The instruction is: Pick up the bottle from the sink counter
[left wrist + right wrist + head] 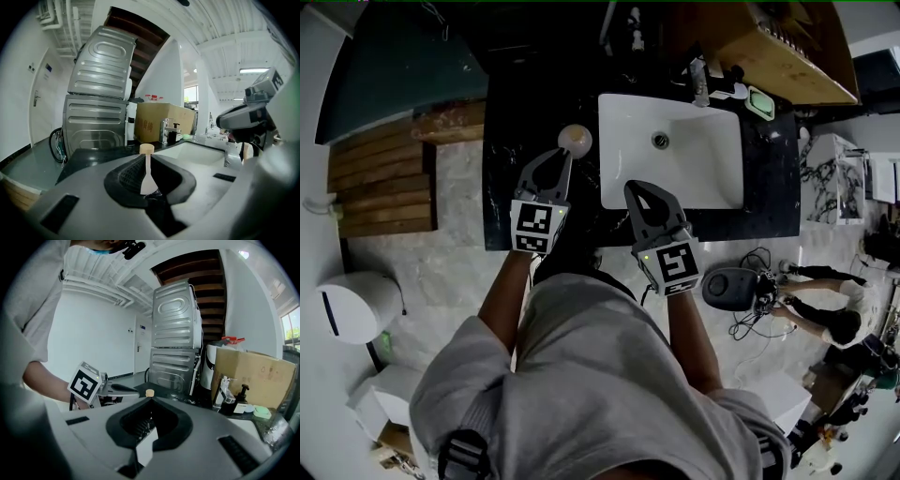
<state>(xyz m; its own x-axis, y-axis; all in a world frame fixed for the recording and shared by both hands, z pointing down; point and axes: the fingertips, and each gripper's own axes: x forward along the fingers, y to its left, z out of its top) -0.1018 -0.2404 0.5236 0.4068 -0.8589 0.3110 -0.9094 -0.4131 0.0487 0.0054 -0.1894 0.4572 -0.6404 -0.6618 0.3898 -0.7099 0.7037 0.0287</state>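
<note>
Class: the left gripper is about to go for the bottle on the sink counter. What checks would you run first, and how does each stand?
1. Beige-capped bottle upright on the black stone counter: ok.
2. Left gripper pointed at the bottle: ok.
3. Left jaws apart for the grasp: not ok, they are together.
4. Left jaws empty: ok.
5. Right gripper away from the bottle, at the white sink: ok.
6. Bottle's weight: cannot tell.

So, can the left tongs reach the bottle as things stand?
Probably yes: the bottle stands right ahead of the left tongs, nothing between them, though the tongs are shut and must open first.
</note>
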